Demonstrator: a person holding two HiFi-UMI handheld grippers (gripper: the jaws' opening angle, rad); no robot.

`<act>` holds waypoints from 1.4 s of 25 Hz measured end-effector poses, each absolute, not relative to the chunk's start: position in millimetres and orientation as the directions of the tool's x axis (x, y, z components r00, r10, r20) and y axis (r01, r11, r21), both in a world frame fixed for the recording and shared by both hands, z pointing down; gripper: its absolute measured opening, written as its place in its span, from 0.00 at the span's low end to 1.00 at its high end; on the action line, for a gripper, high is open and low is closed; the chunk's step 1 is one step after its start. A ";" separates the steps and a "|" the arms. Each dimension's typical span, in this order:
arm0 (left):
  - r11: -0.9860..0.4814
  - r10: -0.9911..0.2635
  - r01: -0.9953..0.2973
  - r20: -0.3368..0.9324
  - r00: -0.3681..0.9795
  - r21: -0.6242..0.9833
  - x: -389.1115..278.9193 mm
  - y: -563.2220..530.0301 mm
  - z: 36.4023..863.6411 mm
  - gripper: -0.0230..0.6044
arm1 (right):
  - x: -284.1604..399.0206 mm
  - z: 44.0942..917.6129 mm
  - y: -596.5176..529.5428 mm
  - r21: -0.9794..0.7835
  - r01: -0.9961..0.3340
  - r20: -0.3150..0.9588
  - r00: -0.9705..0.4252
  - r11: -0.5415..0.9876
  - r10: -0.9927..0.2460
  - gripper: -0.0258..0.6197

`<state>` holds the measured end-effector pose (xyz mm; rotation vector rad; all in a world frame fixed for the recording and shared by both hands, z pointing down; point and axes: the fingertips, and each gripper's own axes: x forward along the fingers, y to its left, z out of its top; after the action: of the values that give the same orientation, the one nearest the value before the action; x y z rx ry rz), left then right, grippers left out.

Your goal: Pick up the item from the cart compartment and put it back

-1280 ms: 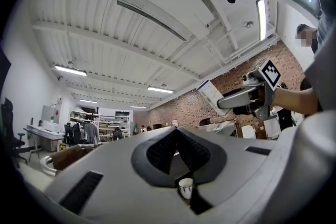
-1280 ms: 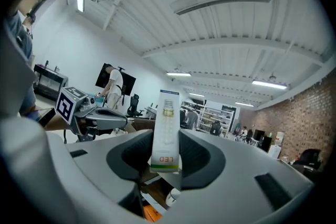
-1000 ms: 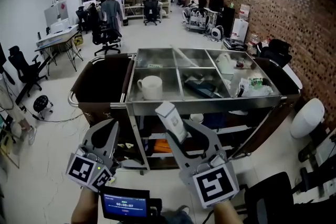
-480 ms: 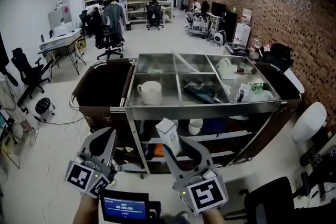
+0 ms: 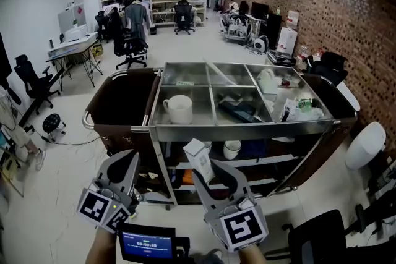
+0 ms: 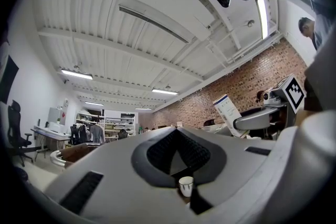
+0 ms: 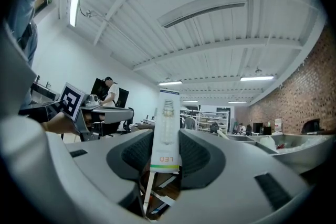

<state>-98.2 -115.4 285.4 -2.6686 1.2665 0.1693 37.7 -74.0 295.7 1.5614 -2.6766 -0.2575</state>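
My right gripper (image 5: 213, 175) is clamped on the box (image 5: 199, 157), a slim white carton. In the right gripper view the box (image 7: 166, 128) stands upright between the pads, gripped near its lower end, with most of its length sticking out past the jaws. My left gripper (image 5: 122, 165) hangs low beside it with its jaws together and nothing in them.

The box is out of the cart (image 5: 241, 128). I hold it in front of the cart and below the top tray's front rim, well apart from any compartment. So the job in hand, as I judge it, is the return: lift, reach forward, set it down.

To do that well I should raise the box clear above the front rim before moving forward, because its tall free end would catch the rim if I went in low. The grip is low on a light carton, so it may pivot between the pads. I want a slow, steady lift with no sudden wrist turns.

I cannot tell which compartment it belongs to. The front left one holds a mug (image 5: 179, 108), and the front middle one holds a dark flat thing (image 5: 238, 110). Whichever I choose, I should come down onto bare floor beside those things. I should open only once the box's base rests there, so that it does not topple.
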 end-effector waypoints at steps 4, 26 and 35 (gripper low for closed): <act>-0.612 -0.762 -0.783 -0.180 0.622 -0.112 -100.3 -118.7 284.3 0.06 | 36.7 292.7 -76.2 0.166 -0.860 -0.051 -0.496 0.483 -0.867 0.28; -0.636 -0.700 -0.747 -0.263 0.664 -0.193 -87.4 -164.4 239.4 0.06 | 27.0 230.3 -155.8 0.350 -0.785 0.013 -0.541 0.511 -0.841 0.28; -0.599 -0.731 -0.775 -0.259 0.632 -0.199 -71.3 -228.4 236.3 0.06 | 37.0 239.9 -260.4 0.371 -0.721 0.154 -0.574 0.586 -0.804 0.28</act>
<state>-71.3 -228.4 236.3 -2.5632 1.2152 0.2173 37.0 -260.4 239.9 1.2457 -2.5123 -0.3868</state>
